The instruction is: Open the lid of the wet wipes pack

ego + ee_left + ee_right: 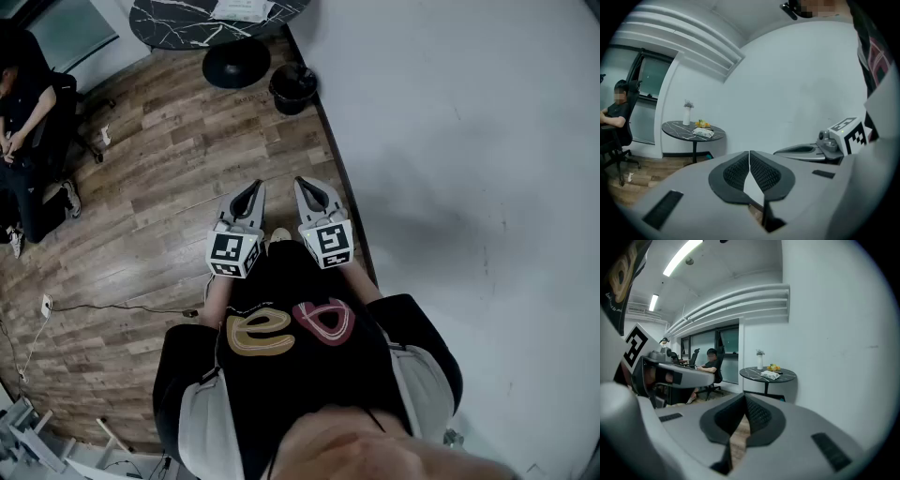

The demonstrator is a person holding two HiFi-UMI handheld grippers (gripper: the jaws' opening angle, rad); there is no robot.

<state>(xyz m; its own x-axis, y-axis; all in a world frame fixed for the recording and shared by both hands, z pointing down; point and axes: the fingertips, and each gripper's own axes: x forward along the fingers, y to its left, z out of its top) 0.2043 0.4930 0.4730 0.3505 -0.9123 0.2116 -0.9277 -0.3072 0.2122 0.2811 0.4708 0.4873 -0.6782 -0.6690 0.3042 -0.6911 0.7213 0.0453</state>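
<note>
The wet wipes pack (242, 9) lies on a round black marble table (178, 26) far ahead of me, small in the left gripper view (703, 132) and in the right gripper view (769, 375). I hold both grippers side by side close to my body, over the wooden floor, well short of the table. My left gripper (253, 187) is shut with nothing in it, its jaws meeting at the tip (750, 157). My right gripper (309, 185) is also shut and empty (744, 399).
A white wall (469, 141) runs along my right. The table's black foot (236, 63) and a black bin (293, 87) stand near the wall. A white vase (760, 359) and something yellow (774, 367) share the tabletop. A person (23, 112) sits in an office chair at the left.
</note>
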